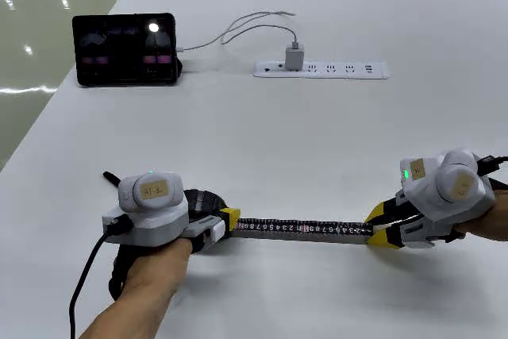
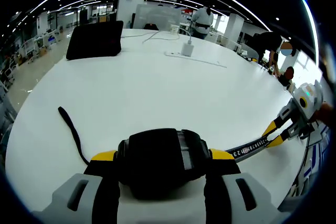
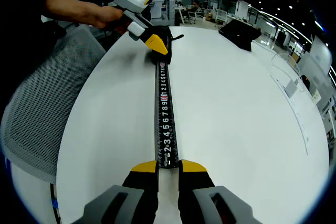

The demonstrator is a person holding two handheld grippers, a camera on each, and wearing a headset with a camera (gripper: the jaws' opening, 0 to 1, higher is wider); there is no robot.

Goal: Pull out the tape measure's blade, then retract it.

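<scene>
**At the near edge of the counter [image 1: 262, 140]: blade [image 1: 302, 228] drawn out, retraction not yet made**

Between the jaws of the left tool [image 1: 218, 224] the black tape measure case [image 1: 202, 200] is clenched, with a yellow jaw tip at either side of it in the left gripper view. The right tool [image 1: 375, 228] is closed on the free end of the blade, which is pinched between its yellow tips in the right gripper view. The blade is stretched straight from the case mouth to those tips, numbers upward, low over the white surface; whether it touches the counter cannot be told. A black wrist strap [image 2: 71, 129] trails from the case across the counter. Well apart, towards the far side, a dark tablet [image 1: 125, 48] and a white power strip [image 1: 321, 69] are seen.

The pulling-out appears to be done, and the return is judged to be next. The main hazard is a slip at the right tool: only a thin strip of metal is gripped, and if it is let go abruptly the blade would be whipped back by the spring and its end slammed into the case. The rounded case could also be twisted in the left tool by an off-axis pull. If the two tools are brought together faster than the spring takes up slack, the blade could be buckled or kinked.
</scene>
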